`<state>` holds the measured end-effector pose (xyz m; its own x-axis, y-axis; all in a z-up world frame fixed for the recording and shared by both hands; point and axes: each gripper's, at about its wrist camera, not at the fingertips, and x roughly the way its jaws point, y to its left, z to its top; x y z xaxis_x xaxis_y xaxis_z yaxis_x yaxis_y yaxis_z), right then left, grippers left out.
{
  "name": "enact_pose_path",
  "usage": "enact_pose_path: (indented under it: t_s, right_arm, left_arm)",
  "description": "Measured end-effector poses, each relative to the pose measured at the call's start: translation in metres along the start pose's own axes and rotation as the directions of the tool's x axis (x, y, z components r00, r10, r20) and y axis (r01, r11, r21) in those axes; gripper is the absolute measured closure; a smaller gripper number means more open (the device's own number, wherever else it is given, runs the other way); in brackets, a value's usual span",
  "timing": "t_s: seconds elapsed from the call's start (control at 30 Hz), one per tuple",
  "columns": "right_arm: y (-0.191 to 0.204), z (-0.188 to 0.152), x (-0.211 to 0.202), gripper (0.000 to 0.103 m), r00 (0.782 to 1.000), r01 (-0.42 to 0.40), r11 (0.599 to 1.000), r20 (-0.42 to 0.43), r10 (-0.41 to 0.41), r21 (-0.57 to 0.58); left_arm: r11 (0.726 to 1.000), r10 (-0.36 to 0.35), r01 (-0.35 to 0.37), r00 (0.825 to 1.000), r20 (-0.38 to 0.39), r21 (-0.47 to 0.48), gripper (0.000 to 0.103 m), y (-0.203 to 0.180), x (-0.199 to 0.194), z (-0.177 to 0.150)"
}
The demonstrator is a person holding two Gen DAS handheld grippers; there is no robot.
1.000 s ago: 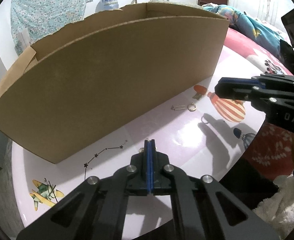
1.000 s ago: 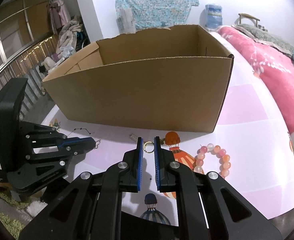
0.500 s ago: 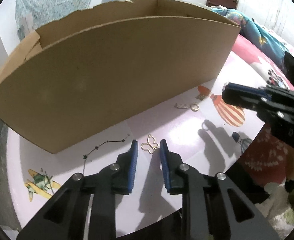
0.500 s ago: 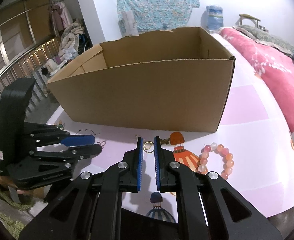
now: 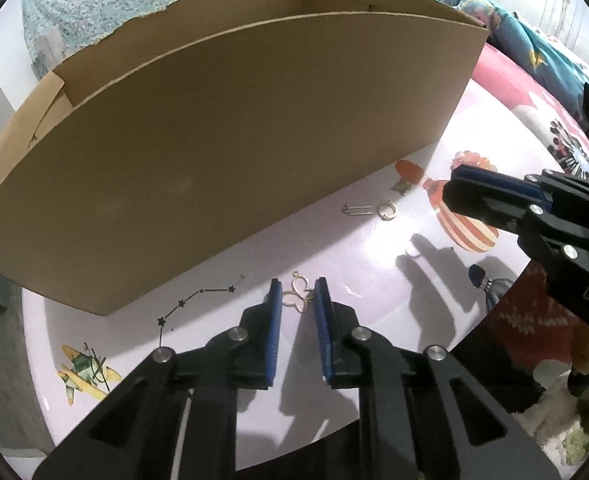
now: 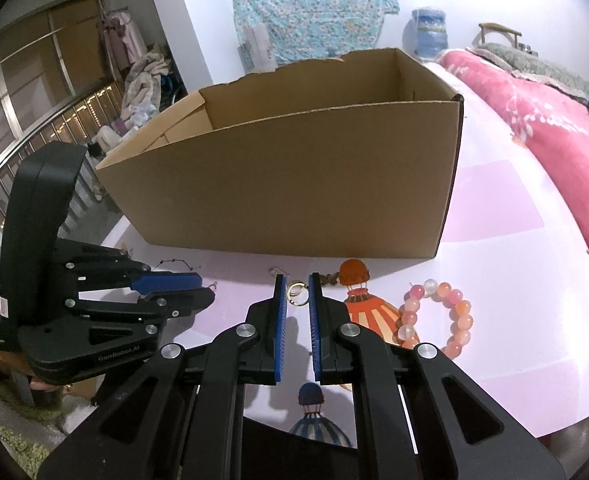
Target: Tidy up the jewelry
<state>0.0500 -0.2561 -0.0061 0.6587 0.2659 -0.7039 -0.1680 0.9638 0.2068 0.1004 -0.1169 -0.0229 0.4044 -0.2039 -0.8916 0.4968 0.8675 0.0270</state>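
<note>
Pink printed table [image 6: 506, 264] carries cardboard box [image 6: 294, 184], seemingly empty.

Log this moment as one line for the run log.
step: picking butterfly charm | left gripper: jaws closing around it | right gripper: narrowly apart, empty, near ring | cardboard box: behind both
</note>
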Motion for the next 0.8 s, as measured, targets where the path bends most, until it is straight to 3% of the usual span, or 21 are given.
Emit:
enact_pose_path:
  t_s: [0.57,0.8]
  right_arm:
    - [-0.005,0.002,-0.002,0.094,1.000,0.008,1.000,0.019,-0.008,0.020]
    - [0.007,0.019,-0.024,0.094,0.997,-0.005,1.000,0.078,0.006,-0.012]
  left_arm:
    - [1.000,-0.014,0.014,0.999,0.038,0.009,0.088,0.002,-0.010,-0.009]
    - [0.997,-0.082,0.078,0.985,0.152,0.029,0.088,0.014,-0.059,-0.004]
